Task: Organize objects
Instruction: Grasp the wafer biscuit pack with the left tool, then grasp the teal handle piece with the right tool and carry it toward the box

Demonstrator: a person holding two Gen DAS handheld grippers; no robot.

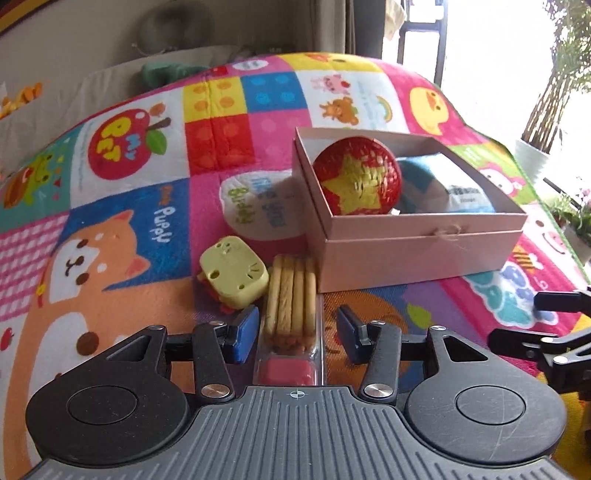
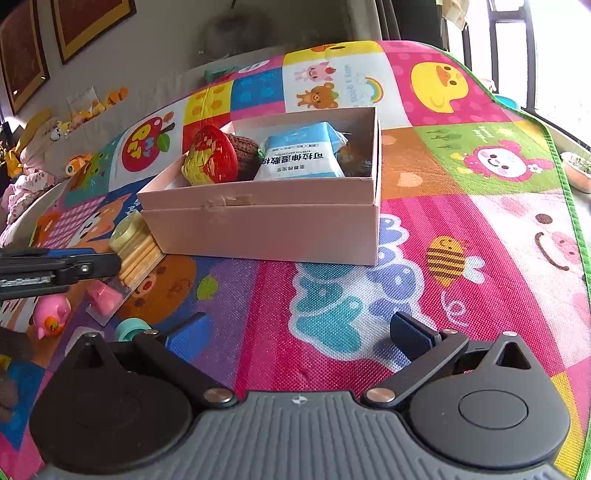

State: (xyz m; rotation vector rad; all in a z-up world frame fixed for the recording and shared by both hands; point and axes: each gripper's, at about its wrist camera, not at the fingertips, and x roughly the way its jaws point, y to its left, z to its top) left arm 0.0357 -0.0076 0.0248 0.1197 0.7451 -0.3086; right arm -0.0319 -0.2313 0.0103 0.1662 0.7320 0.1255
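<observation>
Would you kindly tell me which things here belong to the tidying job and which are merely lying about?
Job:
- pink box
- biscuit pack, between the left claw pads
- yellow toy
- red ball, wipes pack, already boxed
- pink pig

Lying about:
- play mat
- potted plant
- framed pictures

Biscuit pack [image 1: 291,295]: near end hidden behind gripper body. Brown knitted item [image 2: 243,147] in box [image 2: 258,229]: mostly covered by red ball [image 2: 212,155]; identity unclear.
</observation>
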